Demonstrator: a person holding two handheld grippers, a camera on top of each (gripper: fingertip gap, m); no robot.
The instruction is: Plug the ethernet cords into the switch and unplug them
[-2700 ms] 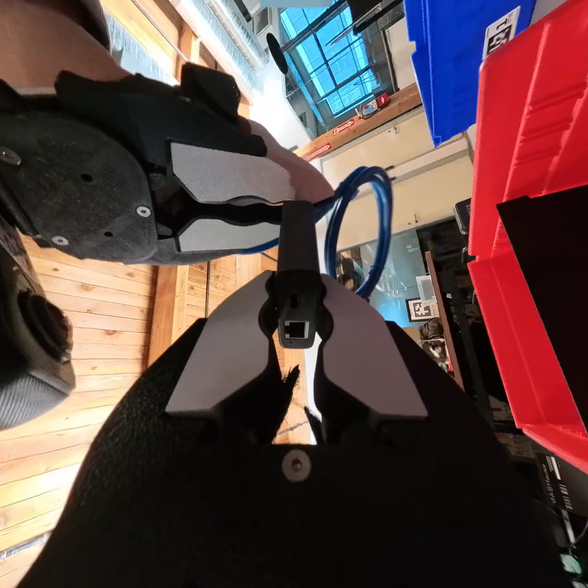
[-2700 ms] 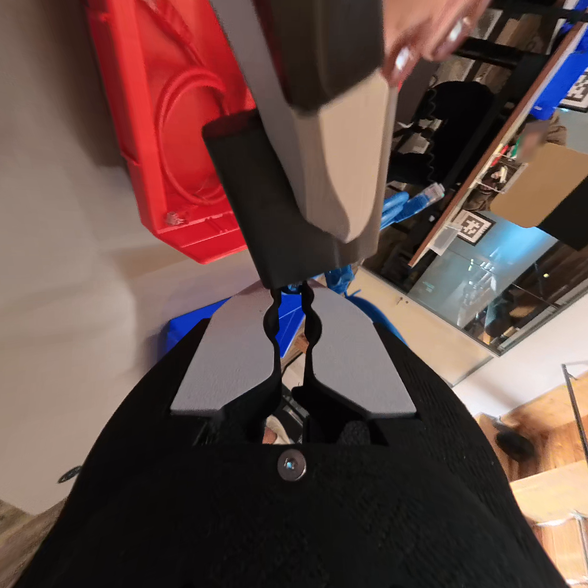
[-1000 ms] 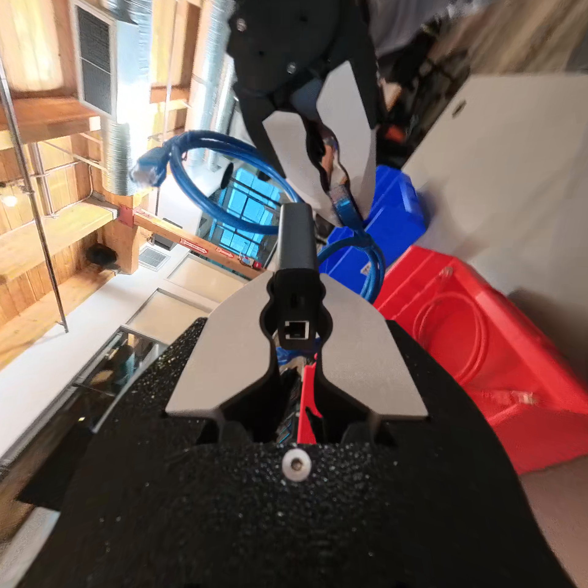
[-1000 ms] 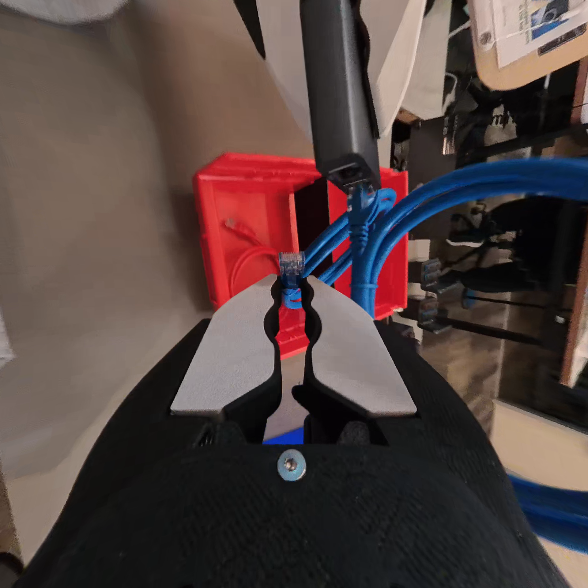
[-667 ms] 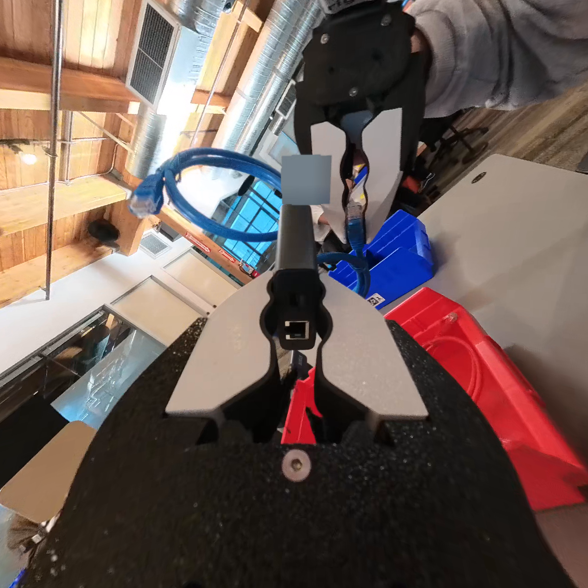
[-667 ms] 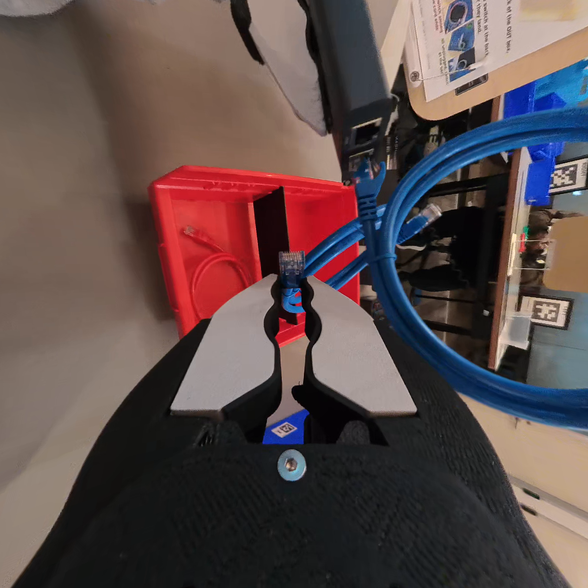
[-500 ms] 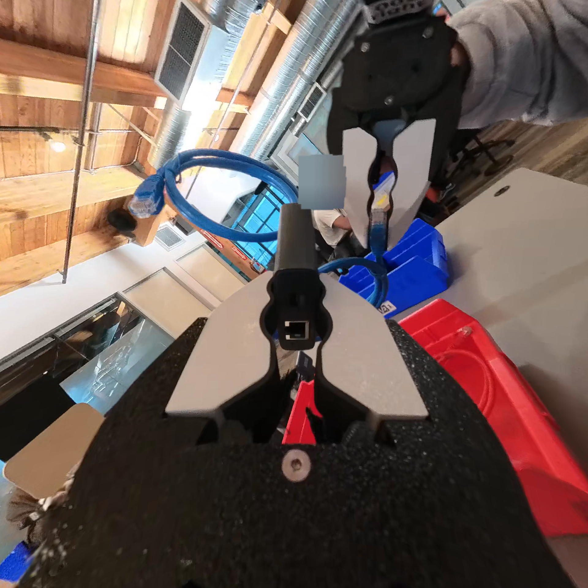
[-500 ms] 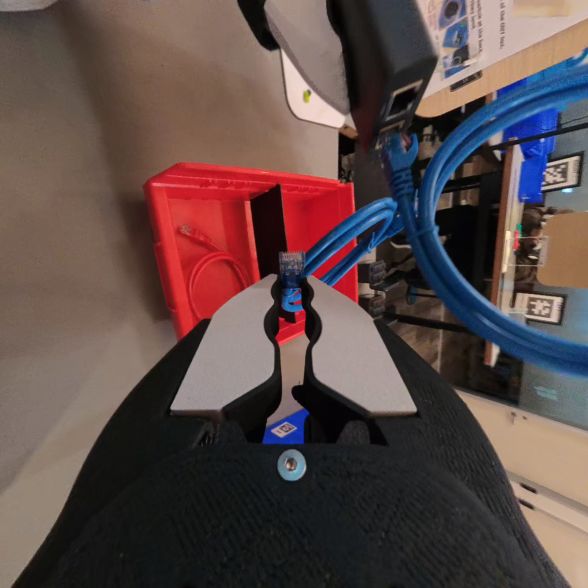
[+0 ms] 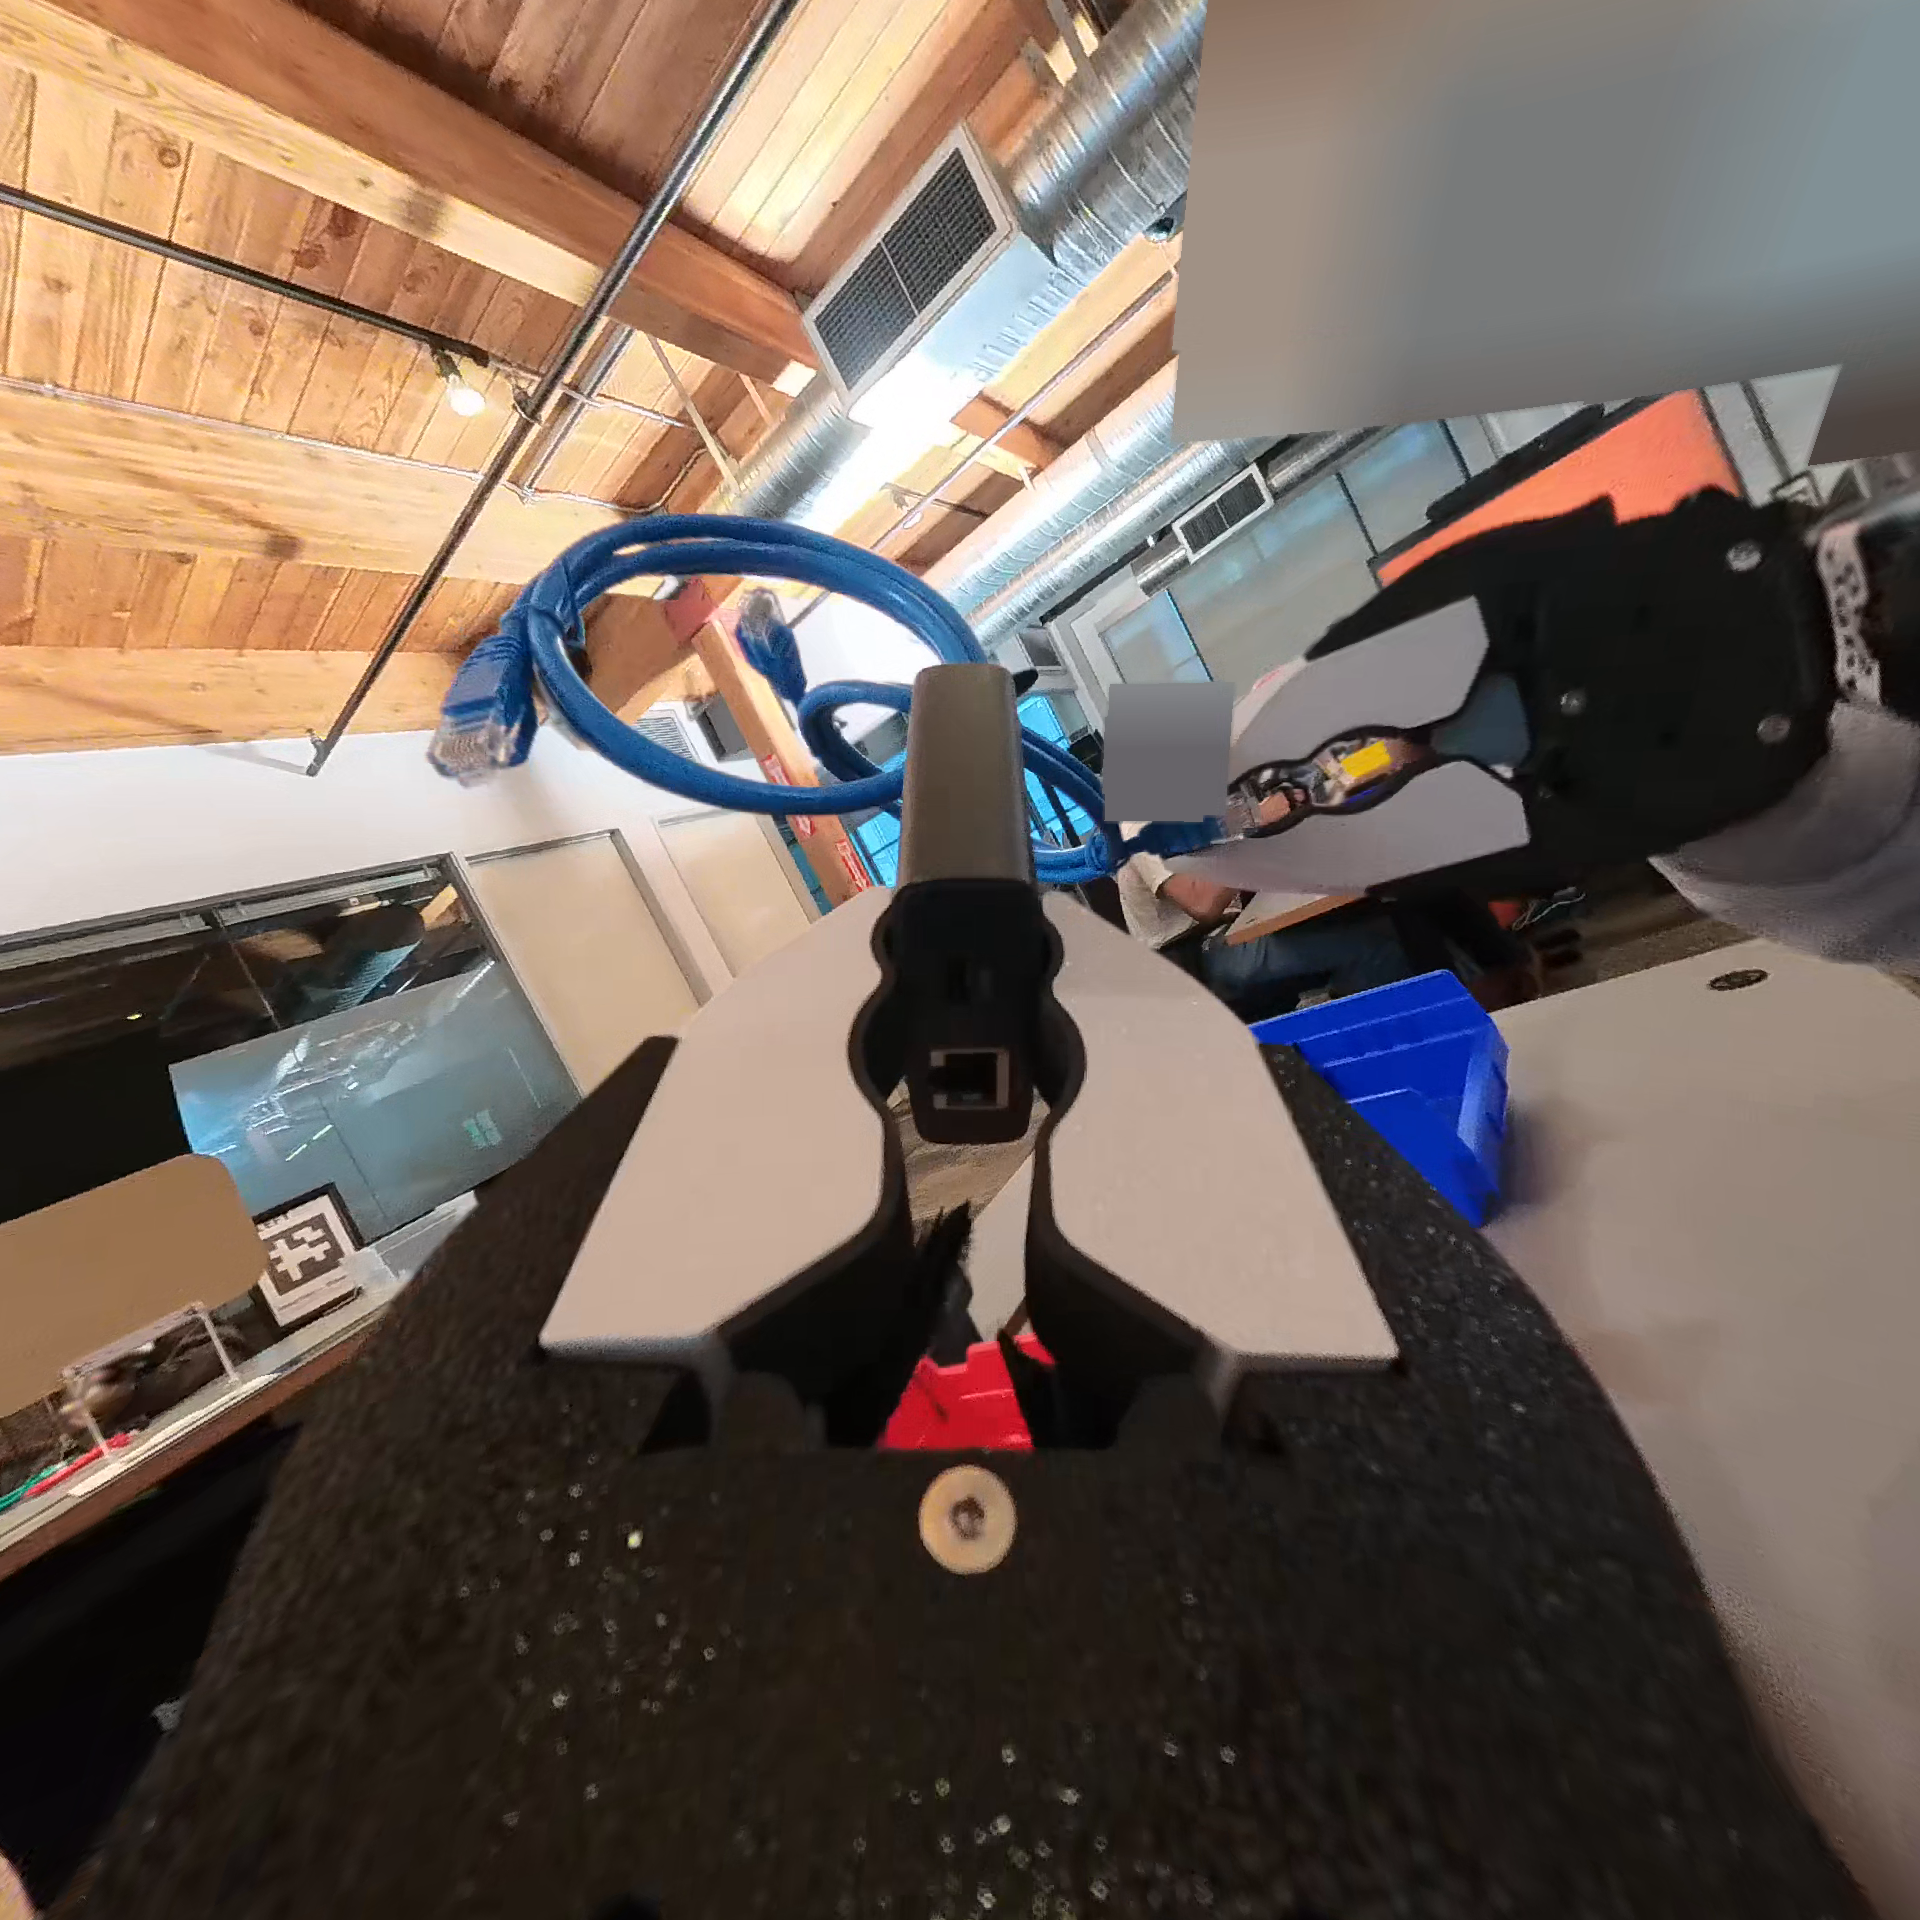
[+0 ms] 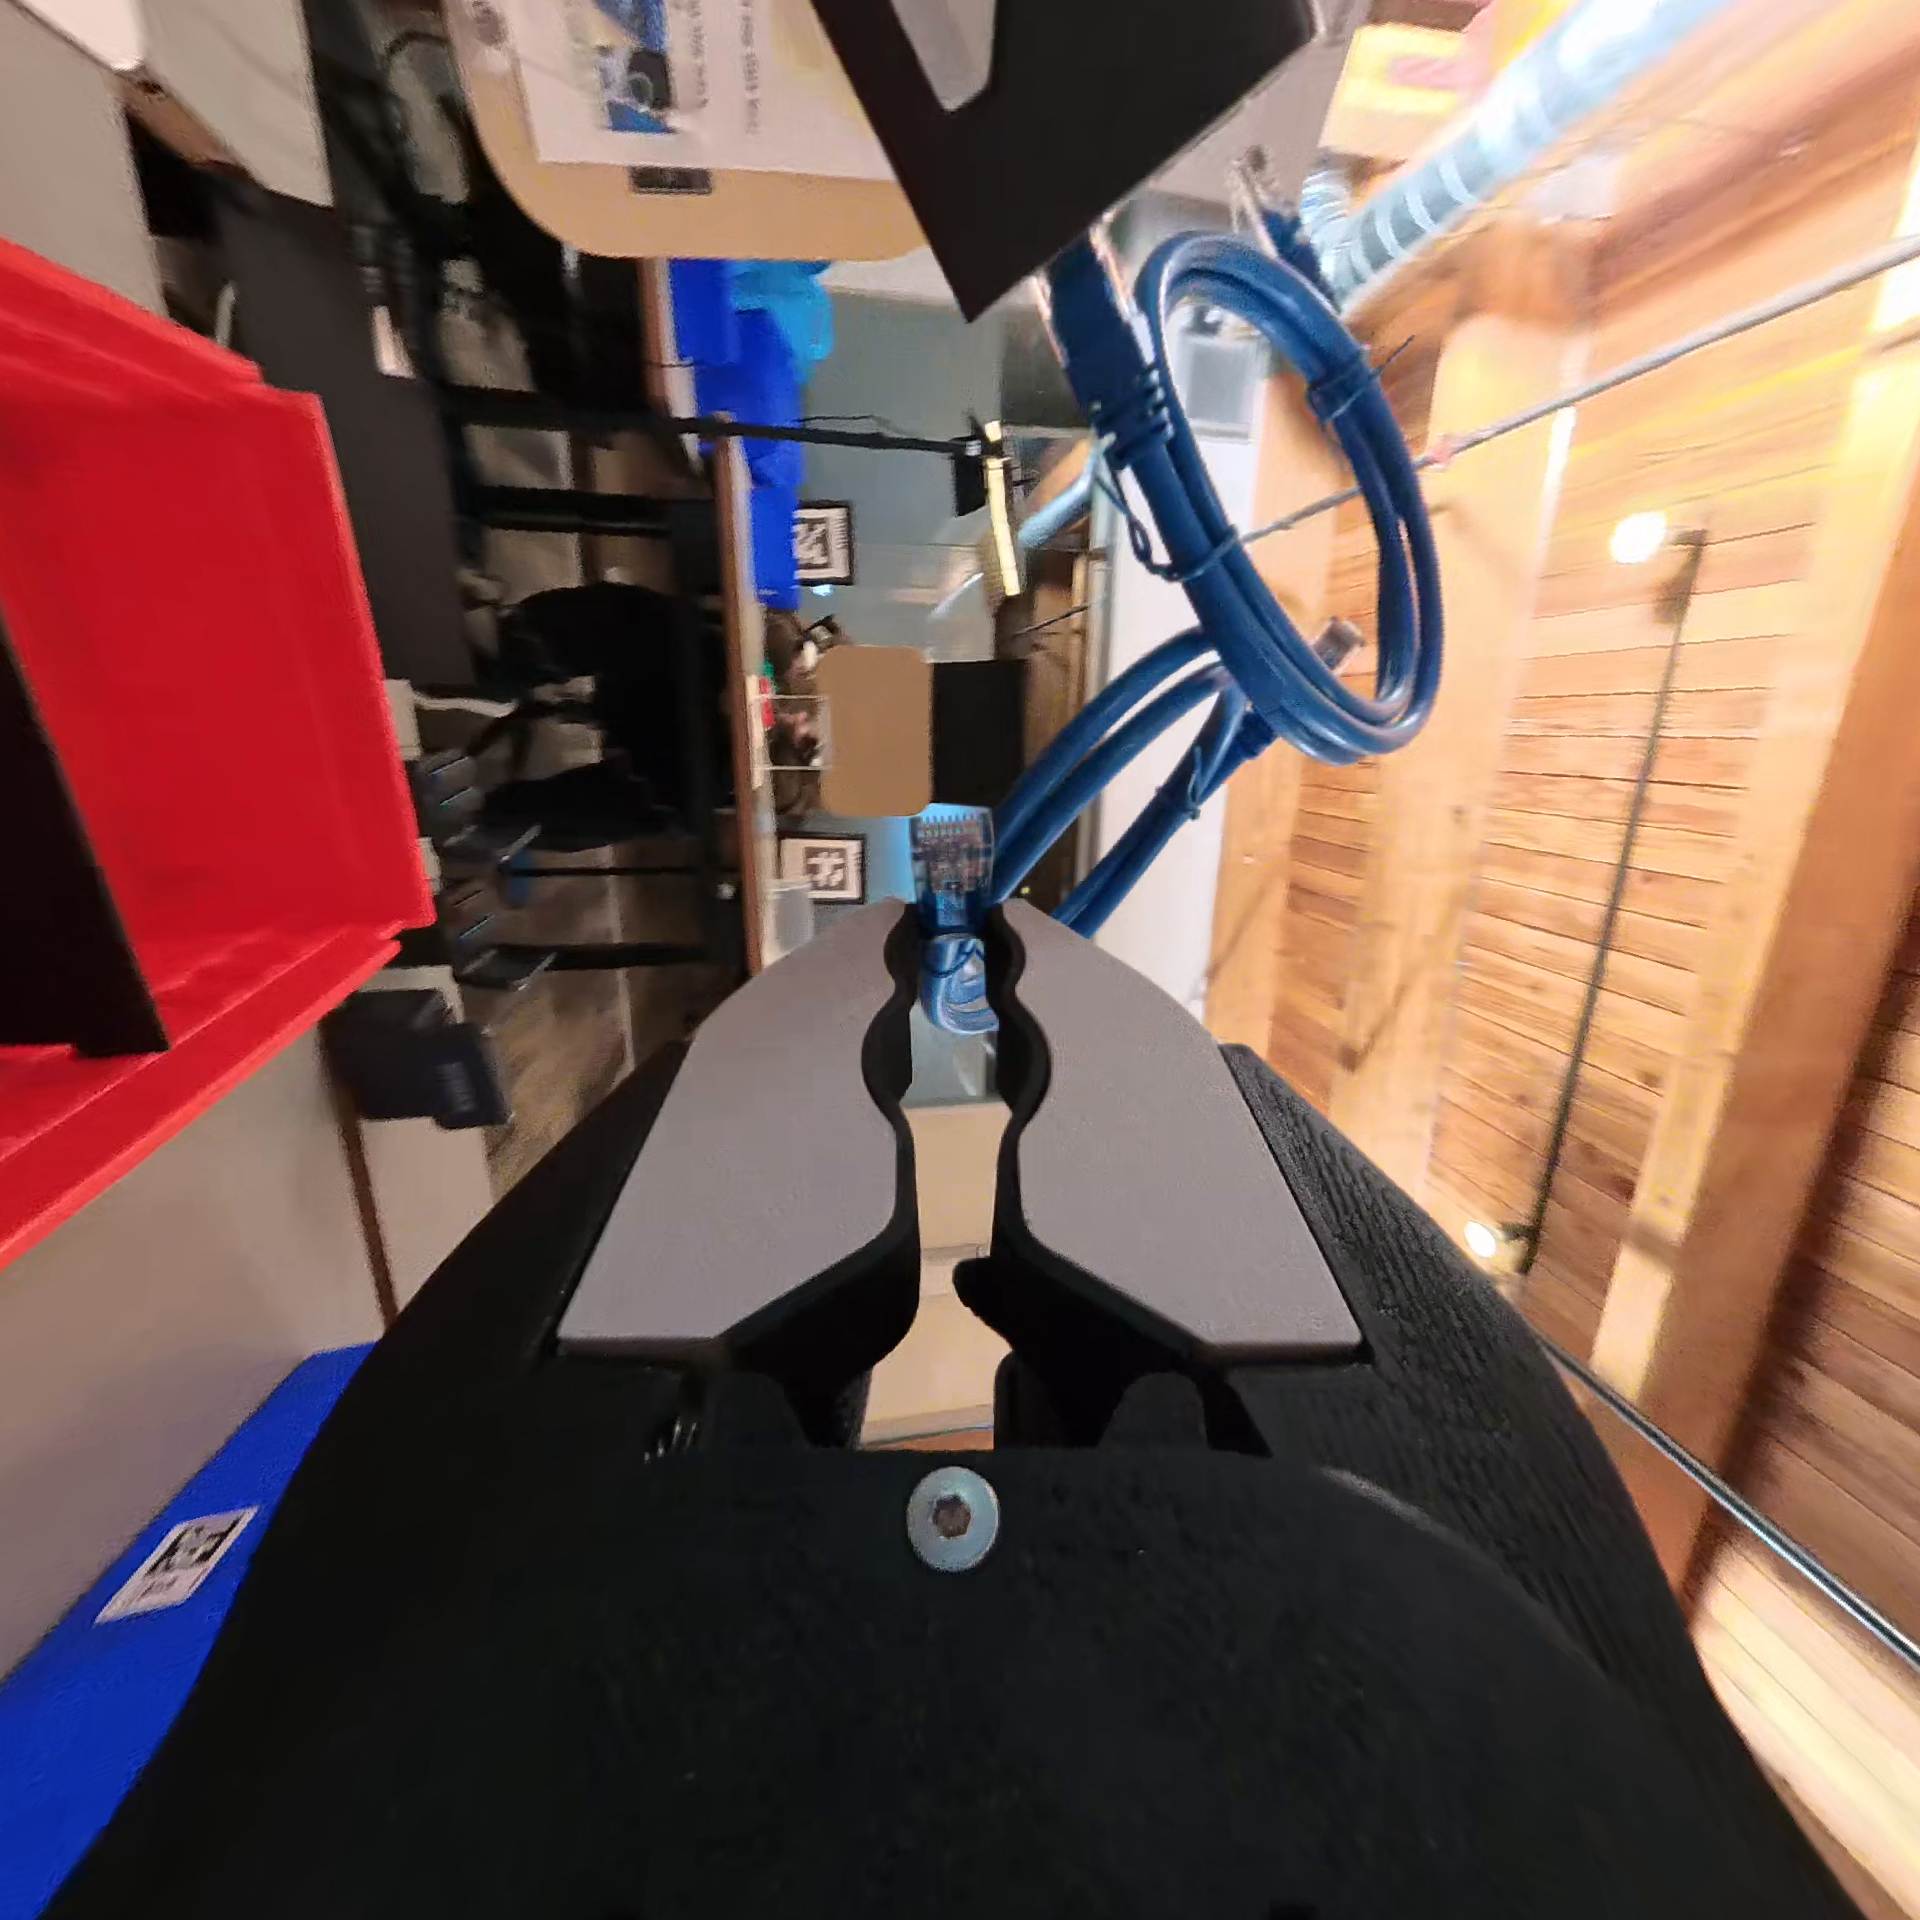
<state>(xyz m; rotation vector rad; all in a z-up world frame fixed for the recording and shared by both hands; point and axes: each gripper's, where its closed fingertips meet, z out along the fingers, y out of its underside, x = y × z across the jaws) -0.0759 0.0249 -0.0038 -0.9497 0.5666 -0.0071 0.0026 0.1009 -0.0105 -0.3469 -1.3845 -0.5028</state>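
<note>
Grippers aloft, each clamped on part of a cable assembly.

Left wrist view: the left gripper (image 9: 968, 997) pinches a slim black adapter block (image 9: 961, 790) with a square socket facing the camera; coiled blue cable (image 9: 727, 665) hangs behind it, running to the right gripper (image 9: 1262, 810) nearby. Right wrist view: the right gripper (image 10: 951, 935) is pressed on a clear-tipped blue plug (image 10: 951, 857), with a red bin (image 10: 197, 644) to the left.

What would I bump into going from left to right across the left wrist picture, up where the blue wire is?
Clear plug on the loose end of the coiled blue network cable → long black adapter with a socket, clamped in the left gripper → right gripper, pinching another blue cable's plug.
</note>
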